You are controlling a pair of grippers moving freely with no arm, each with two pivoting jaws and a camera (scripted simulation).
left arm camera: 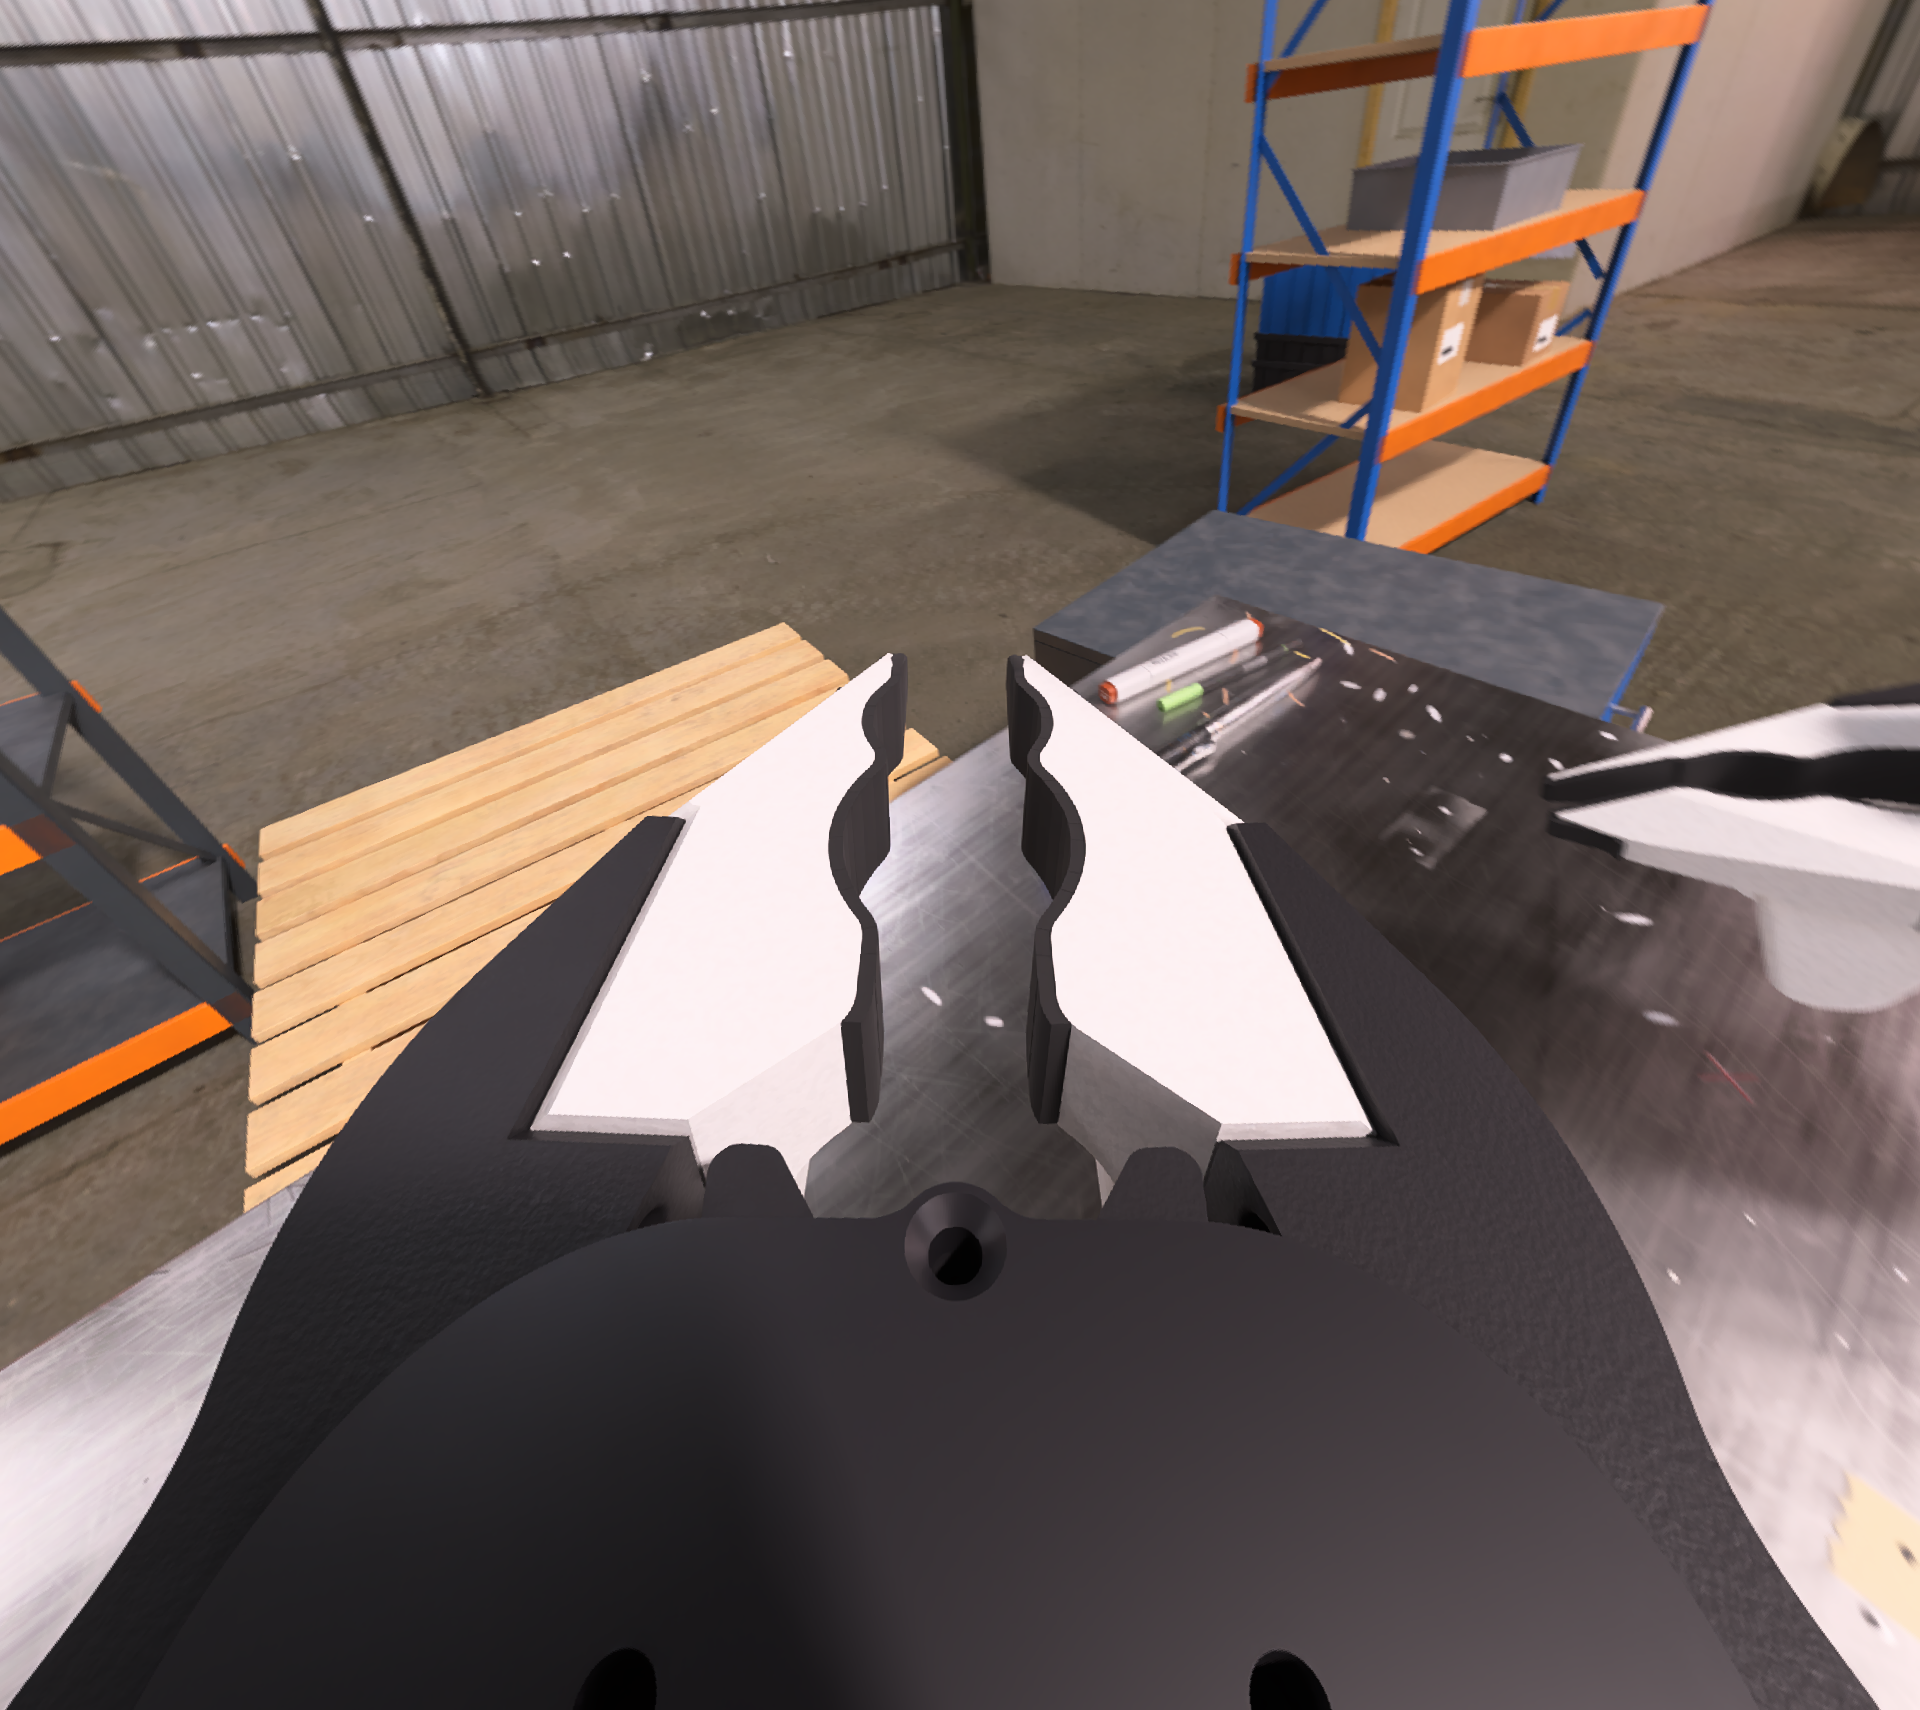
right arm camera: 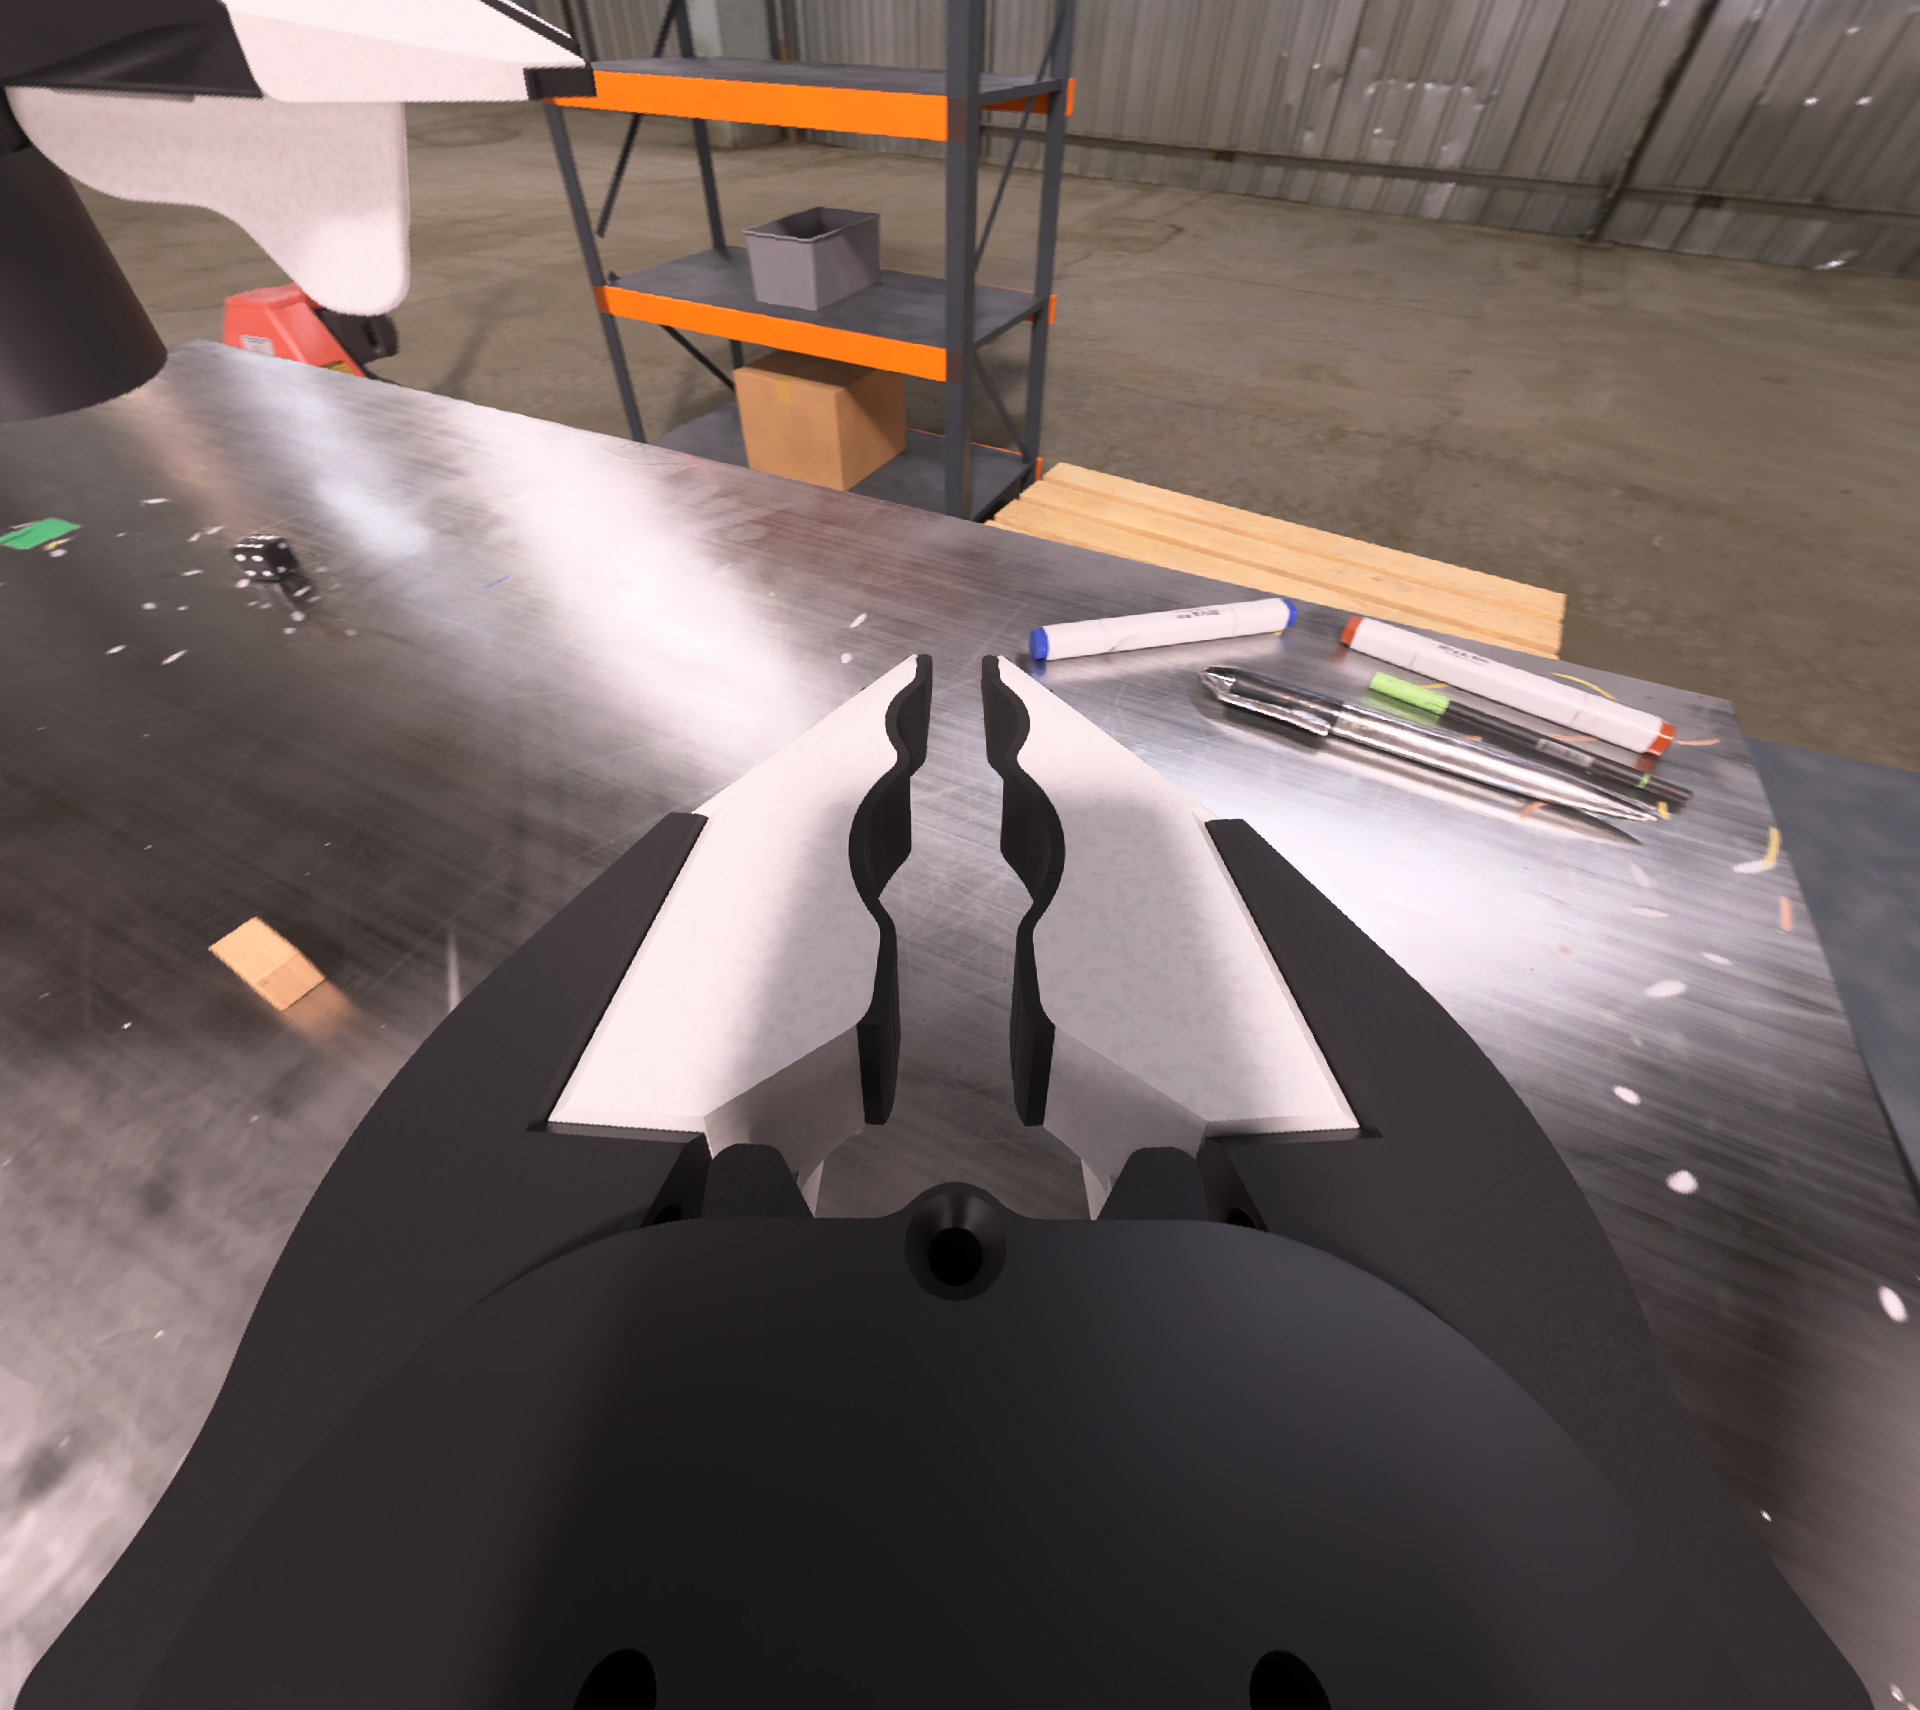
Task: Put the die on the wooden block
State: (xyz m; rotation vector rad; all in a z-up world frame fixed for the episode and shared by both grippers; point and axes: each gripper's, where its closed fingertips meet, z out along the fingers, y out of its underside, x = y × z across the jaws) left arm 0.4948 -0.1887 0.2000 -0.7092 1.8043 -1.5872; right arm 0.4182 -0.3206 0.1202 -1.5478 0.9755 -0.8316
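Note:
In the right wrist view a small black die with white pips [right arm camera: 262,557] lies on the metal table [right arm camera: 623,725] at the far left. A small light wooden block [right arm camera: 272,964] lies nearer, also on the left and apart from the die. My right gripper [right arm camera: 956,668] is empty above the table's middle, its jaws a narrow gap apart, to the right of both. My left gripper [left arm camera: 958,668] is open and empty above the table's left edge. It also shows in the right wrist view [right arm camera: 551,76], high above the die. The die does not show in the left wrist view.
Two white markers [right arm camera: 1164,626] and several pens [right arm camera: 1434,741] lie at the table's far right, also in the left wrist view [left arm camera: 1184,663]. A green scrap [right arm camera: 40,533] lies left of the die. A wooden pallet [left arm camera: 468,829] and shelving racks [left arm camera: 1455,206] stand beyond the table.

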